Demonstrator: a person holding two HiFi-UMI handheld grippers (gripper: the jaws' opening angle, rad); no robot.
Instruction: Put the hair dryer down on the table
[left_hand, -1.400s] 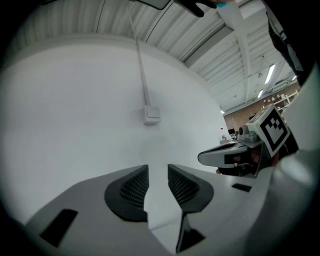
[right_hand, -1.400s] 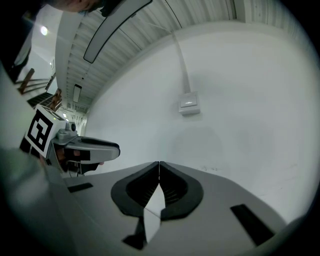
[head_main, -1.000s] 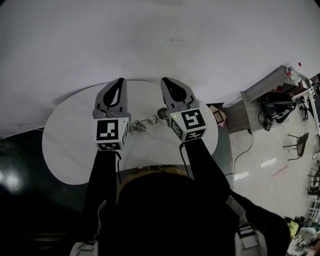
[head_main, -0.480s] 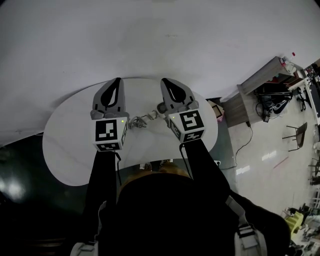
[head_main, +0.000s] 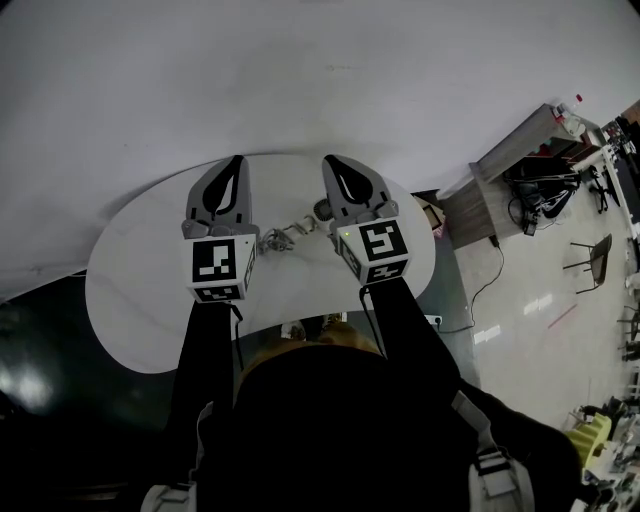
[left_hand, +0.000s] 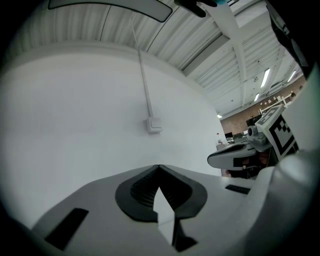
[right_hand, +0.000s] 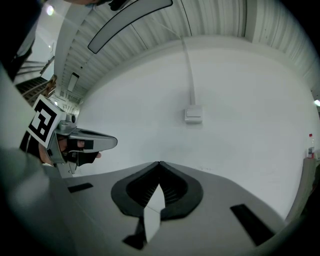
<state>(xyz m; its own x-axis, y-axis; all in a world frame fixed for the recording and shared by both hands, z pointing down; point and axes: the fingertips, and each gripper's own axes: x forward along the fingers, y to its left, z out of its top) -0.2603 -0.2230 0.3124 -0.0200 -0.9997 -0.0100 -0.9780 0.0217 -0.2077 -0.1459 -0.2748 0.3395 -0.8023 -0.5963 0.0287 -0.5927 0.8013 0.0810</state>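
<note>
Grey jaws together, empty: left gripper (left_hand: 159, 167), right gripper (right_hand: 159, 163).

Counter (head_main: 140, 290) white. Left tongs (head_main: 237, 160) and right tongs (head_main: 331, 160) grey, with black pads (head_main: 232, 190). Cubes (head_main: 218, 268) have black-and-white square markers. Dryer (head_main: 322, 210) grey, centre. Sleeves (head_main: 205, 350) black. Wall (head_main: 300, 80) white. Floor (head_main: 40, 340) dark and glossy lower left, pale at right.

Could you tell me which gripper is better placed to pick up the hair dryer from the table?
Right, probably: the hair dryer lies beside the right gripper, the left gripper being nearer its cord. Both are shut and empty.
</note>
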